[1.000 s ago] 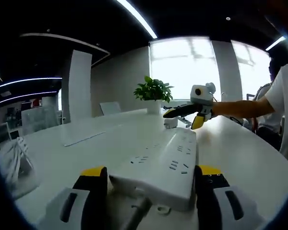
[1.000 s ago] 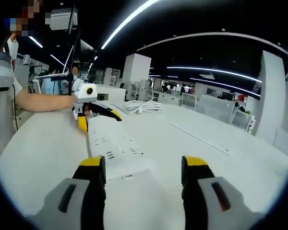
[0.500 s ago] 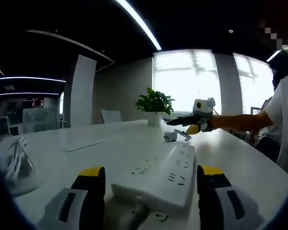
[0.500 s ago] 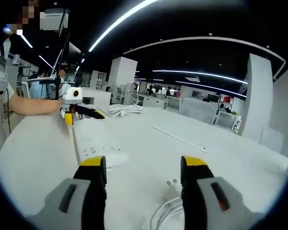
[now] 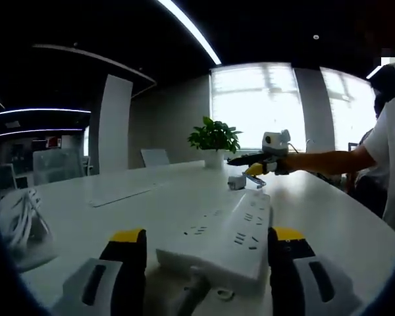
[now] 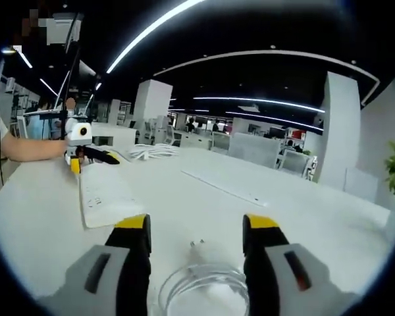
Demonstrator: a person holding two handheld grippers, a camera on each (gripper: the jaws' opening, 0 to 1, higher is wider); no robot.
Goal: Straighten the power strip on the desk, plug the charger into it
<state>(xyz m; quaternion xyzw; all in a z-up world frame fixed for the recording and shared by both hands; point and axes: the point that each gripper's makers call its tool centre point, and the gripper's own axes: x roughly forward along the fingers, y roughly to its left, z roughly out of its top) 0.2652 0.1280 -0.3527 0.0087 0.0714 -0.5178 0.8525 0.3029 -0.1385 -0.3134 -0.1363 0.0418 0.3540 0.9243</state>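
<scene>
White power strip (image 5: 225, 230) flat on desk — small white charger (image 5: 236, 182) just beyond its far end

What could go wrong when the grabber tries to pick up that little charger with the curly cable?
The right gripper is open over the charger, whose prongs look tiny; the jaws might pinch the coiled cable instead. The cable could also drag or snag on the way to the power strip. The left gripper only straddles the strip's end, so the strip might slide when the plug is pushed in.
</scene>
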